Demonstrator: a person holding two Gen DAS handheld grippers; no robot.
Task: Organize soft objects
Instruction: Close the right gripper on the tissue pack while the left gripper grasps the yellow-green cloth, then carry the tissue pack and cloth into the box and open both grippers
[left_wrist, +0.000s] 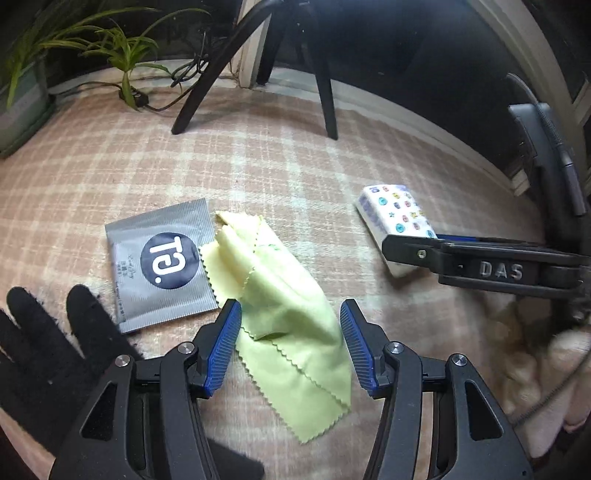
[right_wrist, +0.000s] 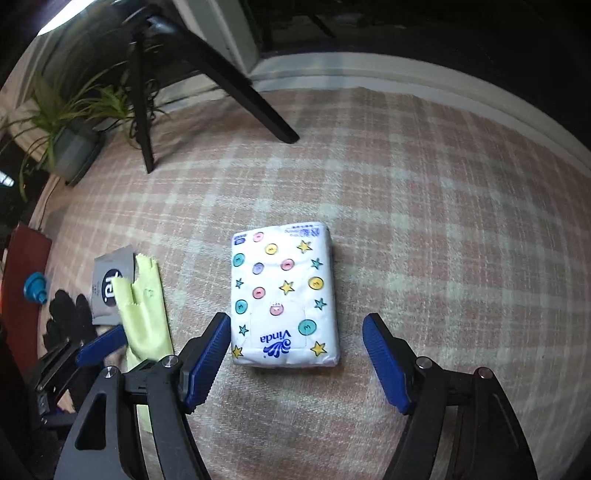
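A crumpled yellow-green cloth (left_wrist: 284, 306) lies on the plaid blanket (left_wrist: 147, 166), between and just ahead of the blue pads of my open left gripper (left_wrist: 291, 314). A grey sachet (left_wrist: 160, 264) lies to its left and a black glove (left_wrist: 48, 354) at the lower left. A white tissue pack (right_wrist: 283, 298) printed with buttons and stars lies flat ahead of my open right gripper (right_wrist: 297, 328), its near end between the fingertips. In the left wrist view the pack (left_wrist: 395, 218) sits at the right, partly behind the right gripper.
Black tripod legs (left_wrist: 328, 96) stand at the back of the blanket. A potted plant (left_wrist: 110, 48) sits at the back left with a cable beside it. A red item (right_wrist: 26, 280) and a blue cap (right_wrist: 35, 286) lie at the far left. Fluffy fabric (left_wrist: 535, 350) lies at the right.
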